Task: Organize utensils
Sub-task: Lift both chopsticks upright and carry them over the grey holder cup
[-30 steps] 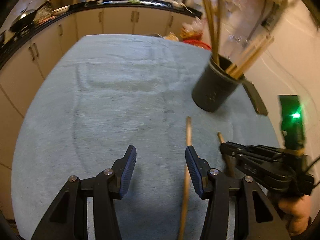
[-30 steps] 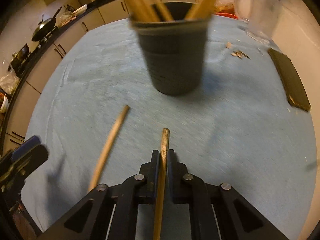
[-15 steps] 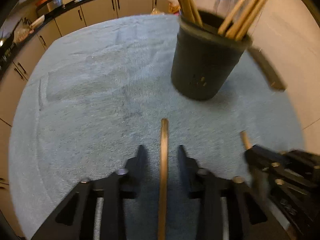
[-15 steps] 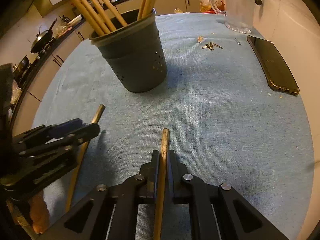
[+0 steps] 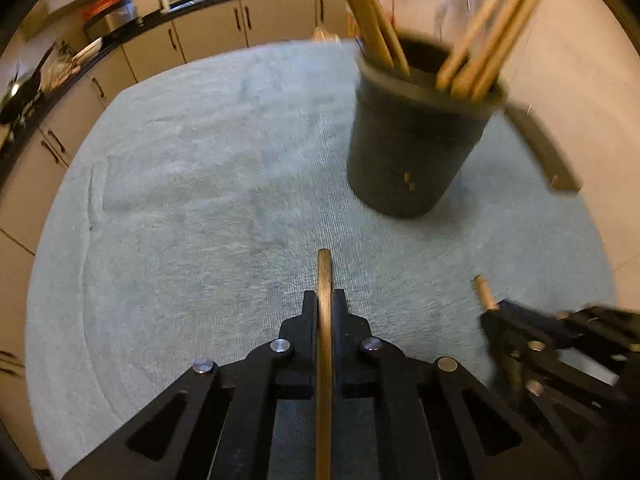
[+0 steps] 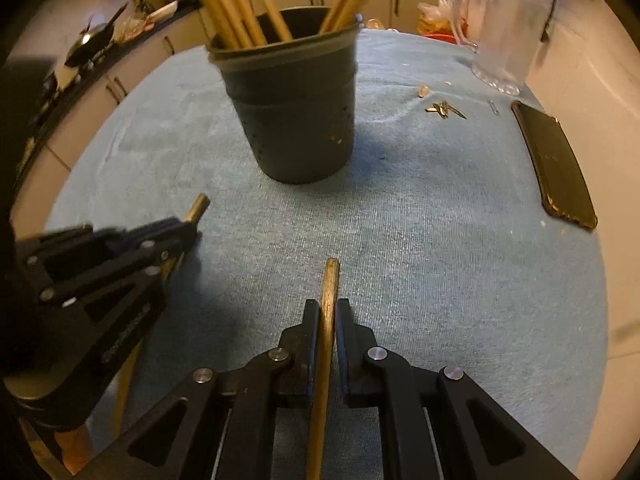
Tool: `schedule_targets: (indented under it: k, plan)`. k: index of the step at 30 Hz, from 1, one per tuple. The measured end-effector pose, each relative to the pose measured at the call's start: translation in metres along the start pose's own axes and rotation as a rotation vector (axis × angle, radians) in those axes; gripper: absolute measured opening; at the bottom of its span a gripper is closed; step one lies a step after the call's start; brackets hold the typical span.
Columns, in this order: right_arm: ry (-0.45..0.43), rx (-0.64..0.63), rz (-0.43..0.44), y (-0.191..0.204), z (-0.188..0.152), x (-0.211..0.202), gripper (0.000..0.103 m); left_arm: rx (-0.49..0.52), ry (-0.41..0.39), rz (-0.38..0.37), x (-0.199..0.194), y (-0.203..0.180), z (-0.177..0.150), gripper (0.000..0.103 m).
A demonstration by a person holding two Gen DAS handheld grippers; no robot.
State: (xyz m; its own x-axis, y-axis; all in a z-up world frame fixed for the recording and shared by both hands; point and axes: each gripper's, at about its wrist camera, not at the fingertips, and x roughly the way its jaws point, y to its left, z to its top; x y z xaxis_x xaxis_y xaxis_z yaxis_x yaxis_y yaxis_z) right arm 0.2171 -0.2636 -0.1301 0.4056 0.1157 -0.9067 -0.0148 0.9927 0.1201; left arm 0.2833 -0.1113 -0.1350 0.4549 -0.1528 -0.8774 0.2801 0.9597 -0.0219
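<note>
left gripper (image 5: pixel 324 300): jaws closed tight on a wooden stick (image 5: pixel 324 280), its tip poking out just past the pads, low over the cloth (image 5: pixel 200 200).
right gripper (image 6: pixel 329 308): jaws narrow, clamped on a second stick (image 6: pixel 330 284), tip also just ahead of the pads.
holder (image 6: pixel 292 112): dark cup, upright on the cloth, ahead of both grippers and a bit apart from them; several sticks already lean in it, fanned to both sides.
step: likely both sticks picked up, next is the lift and drop into the holder.
risk, grip: each stick is pinched near one end, so the long free part may swing or slip round in the pads when raised.
risk, holder: a stick coming in at a slant could catch the rim or the leaning sticks and tip the cup; it looks light.
risk, arms: the two grippers sit close side by side; going for the opening together could knock them into each other.
nearby: phone (image 6: pixel 556 168) and glass jug (image 6: pixel 504 32) off to the right, could be hit by a wide swing.
</note>
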Motion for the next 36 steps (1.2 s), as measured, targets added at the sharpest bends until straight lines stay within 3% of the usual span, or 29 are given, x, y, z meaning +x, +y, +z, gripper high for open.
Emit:
schedule_targets:
  k: [6, 9, 13, 19, 26, 36]
  plan:
    - [-0.18, 0.063, 0.085, -0.004, -0.014, -0.053, 0.009, -0.153, -0.202, 0.002, -0.082, 0.043, -0.016, 0.007]
    - [-0.281, 0.082, 0.084, -0.004, -0.021, -0.089, 0.009, -0.217, -0.295, -0.007, -0.121, 0.061, -0.026, 0.007]
    - [-0.381, 0.109, 0.086, 0.001, -0.028, -0.124, 0.009, -0.236, -0.402, -0.015, -0.164, 0.071, -0.037, 0.007]
    - [-0.491, 0.114, 0.081, 0.009, -0.044, -0.162, 0.009, -0.258, -0.462, -0.038, -0.202, 0.073, -0.055, 0.007]
    - [-0.525, 0.109, 0.111, 0.008, -0.055, -0.18, 0.009, -0.233, -0.517, -0.044, -0.22, 0.067, -0.069, 0.007]
    - [-0.556, 0.101, 0.118, 0.01, -0.068, -0.195, 0.009, -0.24, -0.5, -0.02, -0.196, 0.069, -0.08, 0.007]
